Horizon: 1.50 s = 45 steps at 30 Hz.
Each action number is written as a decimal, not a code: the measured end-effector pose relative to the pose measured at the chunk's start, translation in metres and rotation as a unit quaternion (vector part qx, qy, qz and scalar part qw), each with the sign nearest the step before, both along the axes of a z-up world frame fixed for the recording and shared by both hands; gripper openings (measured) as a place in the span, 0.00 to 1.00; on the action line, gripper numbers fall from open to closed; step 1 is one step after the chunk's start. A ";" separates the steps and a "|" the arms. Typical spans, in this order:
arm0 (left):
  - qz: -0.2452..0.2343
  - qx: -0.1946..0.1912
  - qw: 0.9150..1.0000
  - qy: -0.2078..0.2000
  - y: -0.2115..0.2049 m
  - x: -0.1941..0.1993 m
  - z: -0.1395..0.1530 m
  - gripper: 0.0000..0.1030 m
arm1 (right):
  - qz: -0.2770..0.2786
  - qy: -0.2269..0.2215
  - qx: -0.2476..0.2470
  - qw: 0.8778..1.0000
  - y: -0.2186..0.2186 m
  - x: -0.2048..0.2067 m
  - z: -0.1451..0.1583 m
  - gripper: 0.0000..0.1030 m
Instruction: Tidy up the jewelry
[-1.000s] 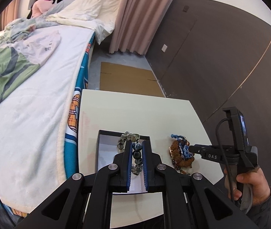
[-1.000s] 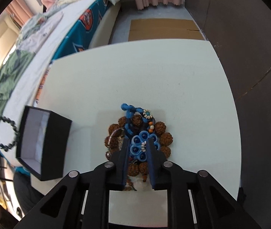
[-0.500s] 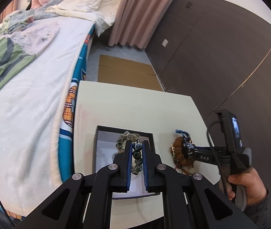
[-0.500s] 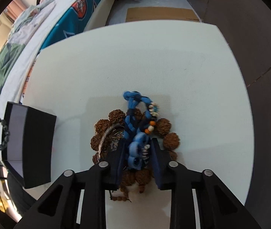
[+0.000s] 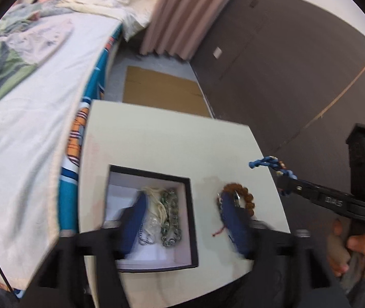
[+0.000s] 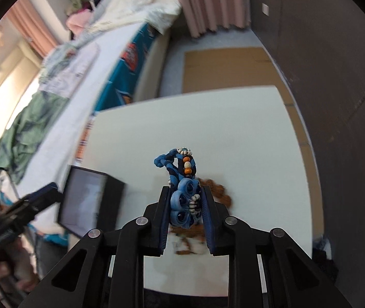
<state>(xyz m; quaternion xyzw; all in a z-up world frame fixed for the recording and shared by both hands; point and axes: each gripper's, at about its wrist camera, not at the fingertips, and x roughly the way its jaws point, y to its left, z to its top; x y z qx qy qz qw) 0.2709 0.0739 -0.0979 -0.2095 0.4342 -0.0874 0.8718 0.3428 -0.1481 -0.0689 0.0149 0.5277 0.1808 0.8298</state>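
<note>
Right gripper (image 6: 185, 206) pinches blue bracelet (image 6: 182, 179), lifted; left gripper (image 5: 185, 220) spread wide over black box (image 5: 194, 231); gripper lettering unreadable.

Blue braided bracelet (image 6: 182, 179), brown bead bracelet (image 5: 244, 195), black box (image 5: 154, 220), seemingly grey-green beads (image 5: 170, 218)

1. The far half of the white table (image 6: 208, 118), toward the top of the right wrist frame, lies bare and open to approach.
2. A black box (image 5: 192, 220) stands at lower centre of the left wrist frame, its upright walls fencing in the chains (image 5: 167, 218) inside; entry is only from above.
3. A brown bead bracelet (image 5: 244, 195) lies just right of the box, narrowing the gap there.
4. The bed (image 5: 28, 128) runs along the table's left edge.
5. A dark wall (image 5: 298, 64) closes the right side.
</note>
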 end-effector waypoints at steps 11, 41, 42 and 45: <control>0.045 0.000 0.999 -0.006 0.041 -0.030 0.012 0.69 | 0.082 -0.013 0.059 0.995 0.078 -0.020 0.022 0.24; -0.024 0.042 0.999 -0.015 -0.021 -0.022 0.019 0.69 | -0.045 -0.002 0.083 0.996 -0.018 -0.040 -0.005 0.72; -0.032 0.047 0.998 -0.017 -0.027 -0.020 0.020 0.69 | -0.050 0.000 0.085 0.995 -0.023 -0.040 -0.008 0.72; -0.054 0.056 0.997 -0.017 -0.049 -0.012 0.019 0.69 | -0.068 0.004 0.091 0.993 -0.038 -0.039 -0.016 0.72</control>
